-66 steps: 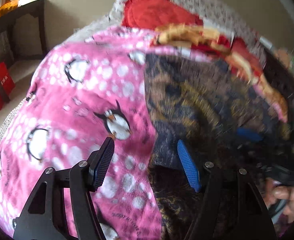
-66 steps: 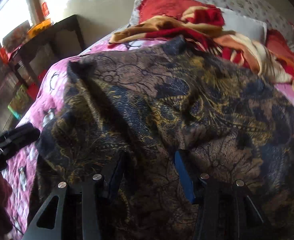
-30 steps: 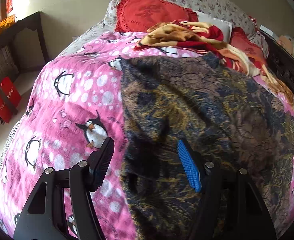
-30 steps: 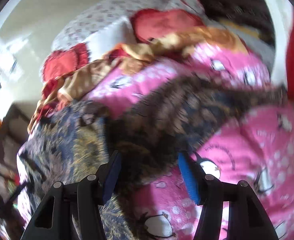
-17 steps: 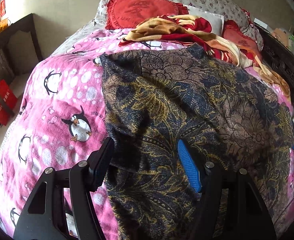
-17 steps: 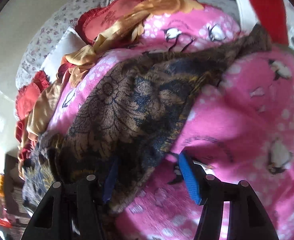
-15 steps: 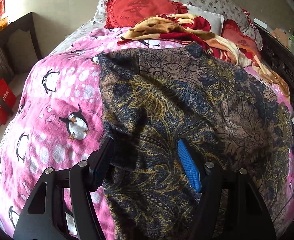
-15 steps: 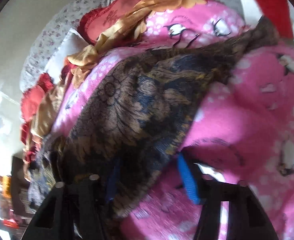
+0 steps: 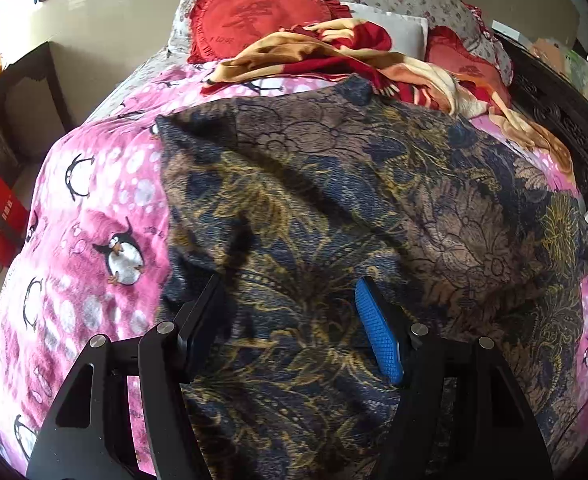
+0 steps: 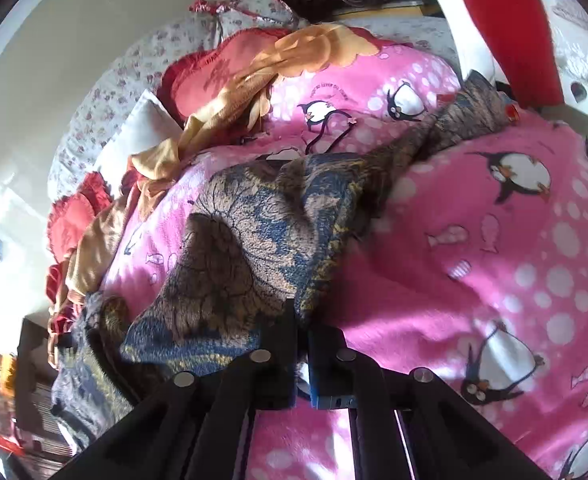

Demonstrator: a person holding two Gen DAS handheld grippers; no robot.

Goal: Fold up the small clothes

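**Right side pinched, left side not yet gripped**

Left wrist view: the left hand-held gripper (image 9: 294, 320) hangs spread over the dark patterned garment (image 9: 354, 208), which lies across the pink penguin blanket (image 9: 94, 208) on the bed — its pads touch no cloth that I can make out.

Right wrist view: the right hand-held gripper (image 10: 300, 344) has just closed and is pressed together on the garment's edge (image 10: 254, 248). The bite looks thin — a quick pull could slip the hem out, or drag the blanket (image 10: 494, 260) along and skew the fold.
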